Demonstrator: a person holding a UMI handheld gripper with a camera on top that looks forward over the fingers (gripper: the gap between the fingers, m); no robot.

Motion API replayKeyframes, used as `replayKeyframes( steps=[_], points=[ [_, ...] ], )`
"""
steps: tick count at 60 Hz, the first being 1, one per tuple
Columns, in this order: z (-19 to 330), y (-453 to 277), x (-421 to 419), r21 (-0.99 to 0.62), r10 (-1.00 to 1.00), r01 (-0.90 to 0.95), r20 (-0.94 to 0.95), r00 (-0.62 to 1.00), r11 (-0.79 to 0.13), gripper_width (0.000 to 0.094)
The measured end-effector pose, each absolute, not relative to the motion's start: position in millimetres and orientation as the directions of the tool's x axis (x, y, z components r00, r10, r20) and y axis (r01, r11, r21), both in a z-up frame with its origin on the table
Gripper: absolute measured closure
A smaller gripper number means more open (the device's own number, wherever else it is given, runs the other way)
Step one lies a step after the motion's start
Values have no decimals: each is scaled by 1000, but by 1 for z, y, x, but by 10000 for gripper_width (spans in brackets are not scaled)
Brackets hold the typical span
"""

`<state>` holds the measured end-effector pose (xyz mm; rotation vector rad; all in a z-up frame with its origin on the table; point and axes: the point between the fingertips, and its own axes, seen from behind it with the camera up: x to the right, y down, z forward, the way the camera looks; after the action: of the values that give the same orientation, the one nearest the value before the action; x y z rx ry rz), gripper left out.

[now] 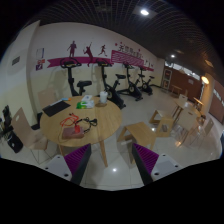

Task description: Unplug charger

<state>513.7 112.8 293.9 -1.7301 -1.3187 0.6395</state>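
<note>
My gripper [112,162] is held high over the floor, far back from a round wooden table [100,128]. Its two fingers stand wide apart, purple pads [80,158] showing, with nothing but bare floor between them. On the table lie a green and white thing [86,101], a red and orange thing [72,123] and a dark flat thing [56,105]. I cannot make out a charger or a plug from here.
Wooden chairs stand around the table, one [125,133] just beyond the fingers, more [168,113] to the right. Several exercise bikes [120,82] line the back wall under a magenta stripe. A person [10,128] sits left of the table.
</note>
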Motion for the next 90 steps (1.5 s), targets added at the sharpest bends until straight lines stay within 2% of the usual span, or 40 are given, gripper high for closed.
replayKeyframes(
  steps=[8, 9, 16, 17, 38, 54, 63, 90],
  points=[
    [285, 98, 506, -846, 962, 530, 93, 258, -60, 79],
    [273, 89, 490, -846, 963, 531, 94, 253, -57, 84],
    [252, 62, 462, -838, 975, 545, 89, 202, -36, 83],
    [264, 64, 475, -835, 978, 550, 87, 190, -32, 84],
    [174, -4, 358, -849, 997, 526, 71, 31, 44, 83],
    [113, -14, 272, -888, 998, 456, 67, 19, 51, 81],
    [81, -15, 221, -905, 999, 426, 23, 29, 8, 80],
    [28, -11, 104, -923, 1000, 384, -4, 29, -14, 84]
  ],
)
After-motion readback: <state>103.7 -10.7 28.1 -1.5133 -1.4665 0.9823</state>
